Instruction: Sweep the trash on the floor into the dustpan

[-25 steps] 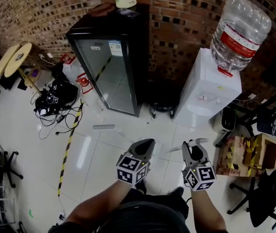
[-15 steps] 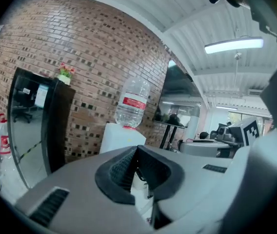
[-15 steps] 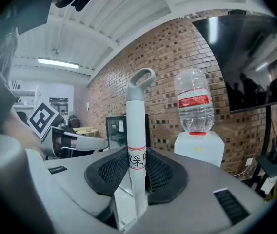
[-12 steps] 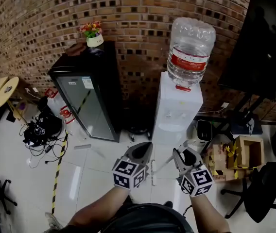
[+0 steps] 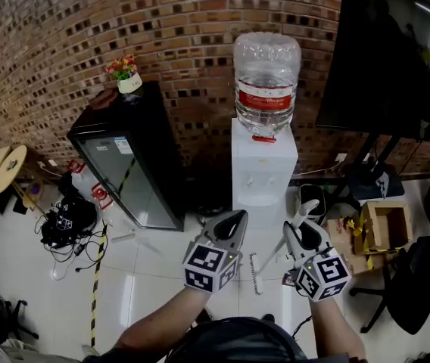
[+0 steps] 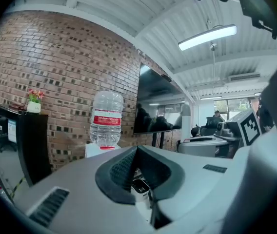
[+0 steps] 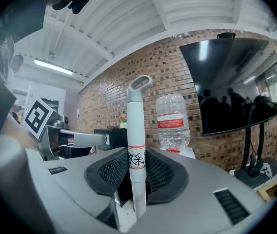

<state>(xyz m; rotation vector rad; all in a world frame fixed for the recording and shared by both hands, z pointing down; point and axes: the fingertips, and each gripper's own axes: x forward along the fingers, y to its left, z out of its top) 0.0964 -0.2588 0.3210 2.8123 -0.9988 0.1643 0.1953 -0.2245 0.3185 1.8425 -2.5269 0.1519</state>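
My right gripper (image 5: 296,230) (image 7: 137,156) is shut on a white broom handle (image 7: 136,126), which stands up between the jaws and ends in a loop (image 5: 310,206). My left gripper (image 5: 232,221) (image 6: 137,152) has its jaws together, with a small white handle end (image 6: 139,186) pinched between them. A white toothed strip (image 5: 255,272) hangs over the floor between the two grippers; it looks like part of the dustpan. The broom head, the dustpan body and any trash are hidden from all views.
A white water dispenser (image 5: 263,169) with its bottle stands straight ahead against the brick wall. A black glass-door fridge (image 5: 128,169) is left of it. A dark screen (image 5: 397,59), cardboard box (image 5: 385,225) and office chair (image 5: 423,282) are at right; cables (image 5: 67,225) and striped floor tape (image 5: 94,278) at left.
The head view has swung to the right, bringing the water dispenser to the centre. Both grippers stay held low in front of me, keeping what they hold.
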